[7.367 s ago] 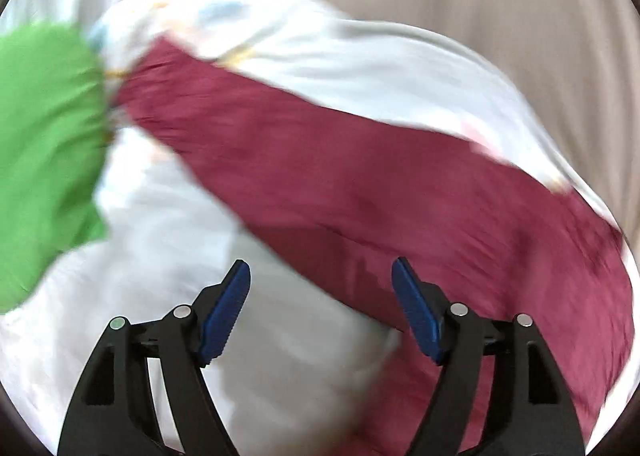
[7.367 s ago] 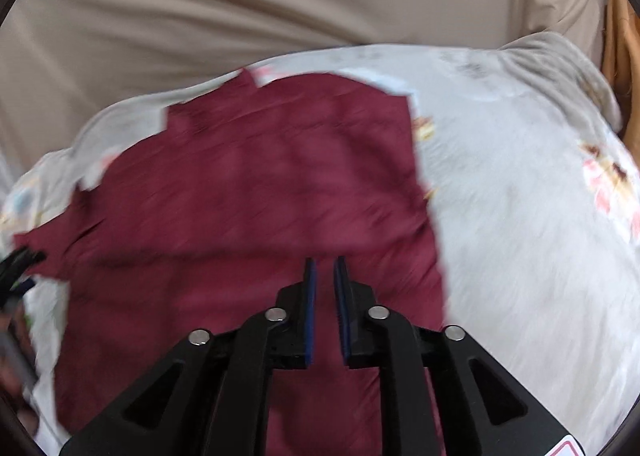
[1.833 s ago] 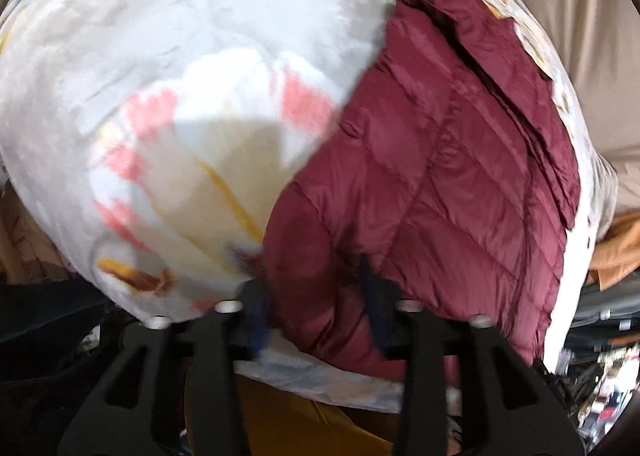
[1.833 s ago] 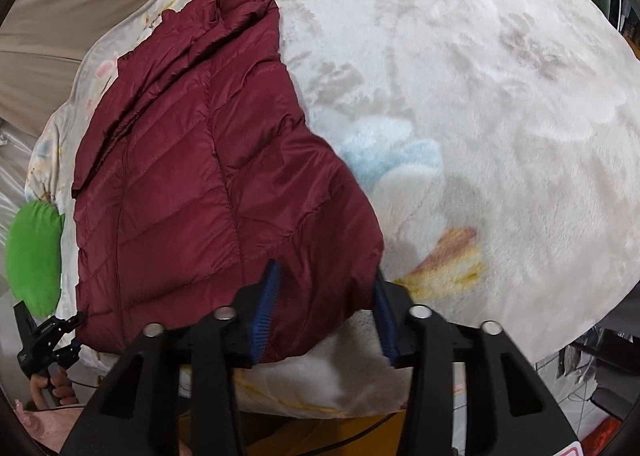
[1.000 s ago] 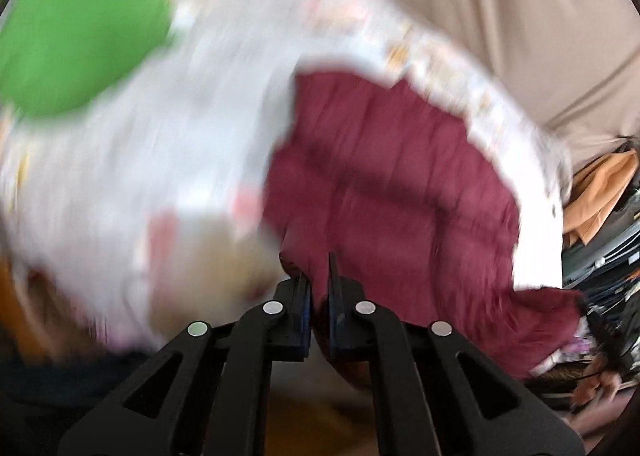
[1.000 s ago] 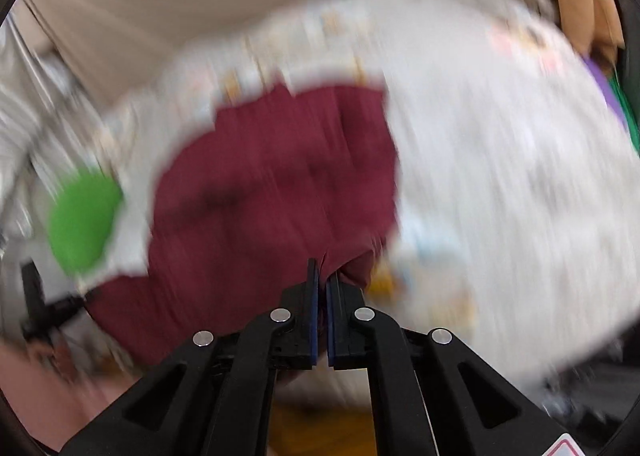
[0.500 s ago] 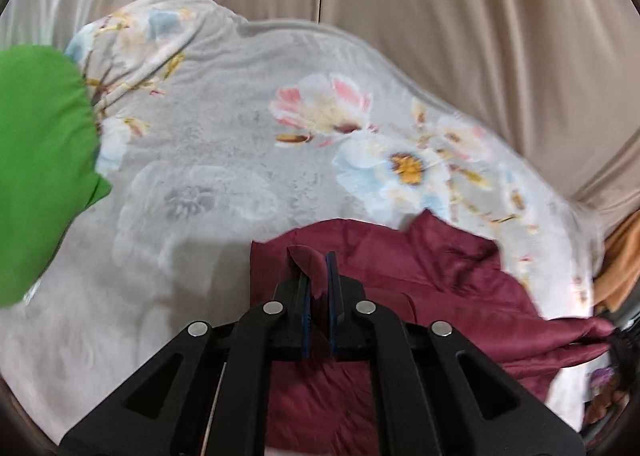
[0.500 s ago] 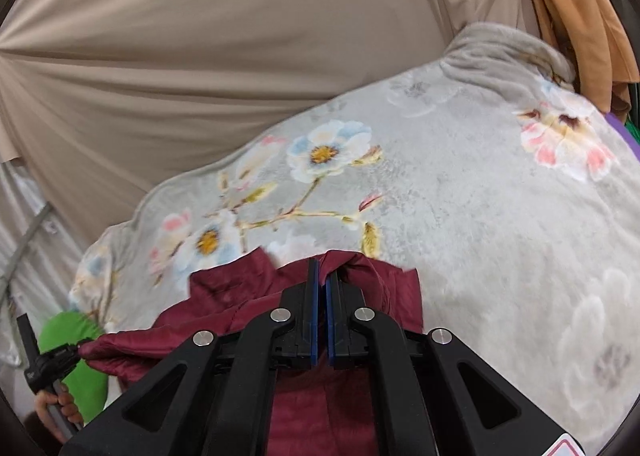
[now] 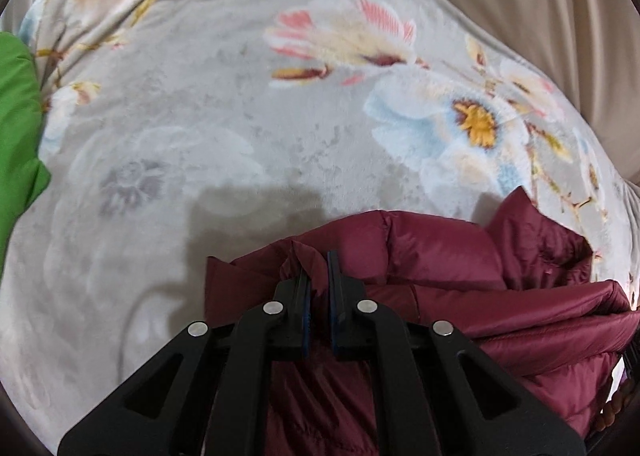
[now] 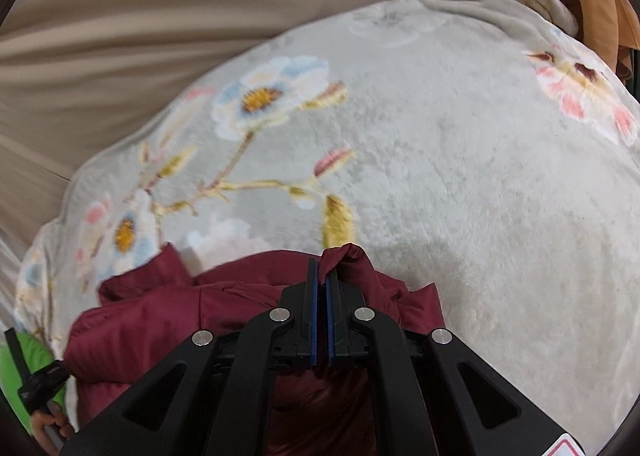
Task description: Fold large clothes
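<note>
Between the pads of the left tool (image 9: 318, 276) sits a pinch of the maroon puffer jacket (image 9: 460, 280), the jaws nearly together on a bunched edge; the right tool (image 10: 321, 284) is clamped on another bunch of the same jacket (image 10: 180, 312), its jaws pressed almost flush. Both grips look shallow, on slick quilted fabric, so my guess is the likeliest failure is a corner slipping free mid-carry, which would leave the fold lopsided. Around the tools the jacket lies heaped and creased at the near edge of the floral blanket (image 9: 248, 127), with one flap standing up toward the right in the left wrist view. If the two tools travel unevenly, that loose bulk could roll under itself and trap a crooked crease. Puffy fill also springs back, so a fold laid without pressing may reopen. Farther out, the green item (image 9: 18, 115) rests at the blanket's left edge, well apart from the jacket, and looks unlikely to interfere. Beige curtain (image 10: 140, 15) hangs behind the bed
</note>
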